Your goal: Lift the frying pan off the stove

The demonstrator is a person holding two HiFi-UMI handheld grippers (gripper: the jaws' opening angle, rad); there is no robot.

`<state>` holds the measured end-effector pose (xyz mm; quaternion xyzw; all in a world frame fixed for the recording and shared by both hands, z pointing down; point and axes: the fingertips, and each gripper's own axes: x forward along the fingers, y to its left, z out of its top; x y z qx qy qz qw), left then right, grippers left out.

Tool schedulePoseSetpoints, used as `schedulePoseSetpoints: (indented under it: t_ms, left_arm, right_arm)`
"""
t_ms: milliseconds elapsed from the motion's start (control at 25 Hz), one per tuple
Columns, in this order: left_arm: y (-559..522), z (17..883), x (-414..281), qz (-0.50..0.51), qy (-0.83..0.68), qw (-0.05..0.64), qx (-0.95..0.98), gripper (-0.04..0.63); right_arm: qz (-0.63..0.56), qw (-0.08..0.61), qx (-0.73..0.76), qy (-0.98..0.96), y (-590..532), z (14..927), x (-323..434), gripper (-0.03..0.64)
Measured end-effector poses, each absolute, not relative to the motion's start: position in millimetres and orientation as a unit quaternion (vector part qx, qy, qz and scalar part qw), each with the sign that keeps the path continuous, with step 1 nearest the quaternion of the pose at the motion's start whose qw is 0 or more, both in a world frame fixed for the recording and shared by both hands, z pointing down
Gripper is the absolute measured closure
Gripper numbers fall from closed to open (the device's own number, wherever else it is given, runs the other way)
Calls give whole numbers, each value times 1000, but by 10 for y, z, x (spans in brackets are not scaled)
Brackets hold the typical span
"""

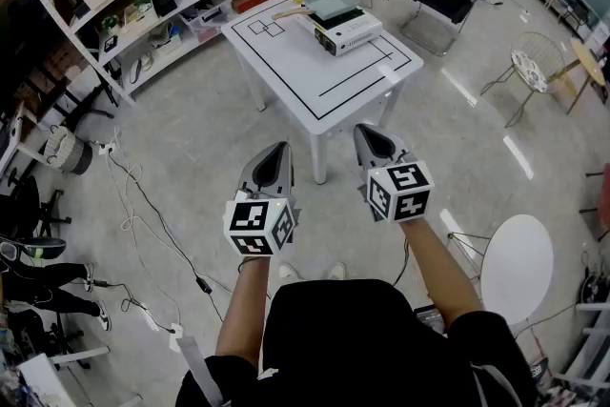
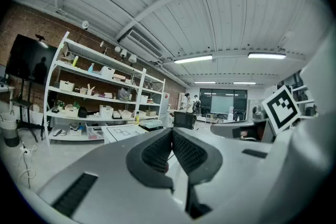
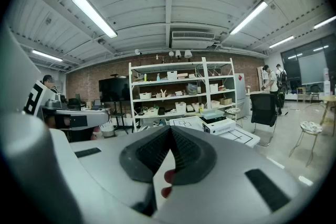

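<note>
Task not started. You hold the left tool (image 1: 277, 151) and right tool (image 1: 368, 132) out in front, approx. level, tips aimed at the white square worktop (image 1: 286, 62) w/ black taped lines. Left tool (image 2: 171, 131): ribbed pads pressed together, nothing between. Right tool (image 3: 170, 128): same, jaws meet at the tips, empty. The square grey-green frying pan (image 1: 332, 5) sits on top of the boxy white stove (image 1: 351, 35) toward the far side of the worktop. It is well apart from both tools, w/ bare grey floor (image 1: 191, 148) between. The pan (image 3: 212, 114) also shows in the right gripper view, ahead and a bit right of the tips. Key relation: what looks like a pale wooden handle (image 1: 288, 13) runs from the pan toward your left, so its long axis lies across your line of approach. Judgement: the left tool is on the handle side and prob. the better one for the grab. You'd need to walk in, open it, straddle the handle crosswise, then lift straight up off the stove.
</note>
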<state>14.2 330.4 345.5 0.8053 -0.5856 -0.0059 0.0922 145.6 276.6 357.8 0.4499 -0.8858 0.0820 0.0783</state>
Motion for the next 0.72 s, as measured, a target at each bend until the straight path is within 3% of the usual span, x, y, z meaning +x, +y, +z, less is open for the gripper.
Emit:
schedulePoseSetpoints:
  t_ms: [720]
  left_arm:
    - [3331,3502,236,0,-588,92,804,583]
  right_arm:
    - [105,82,436,-890,2737,3702,1510,615]
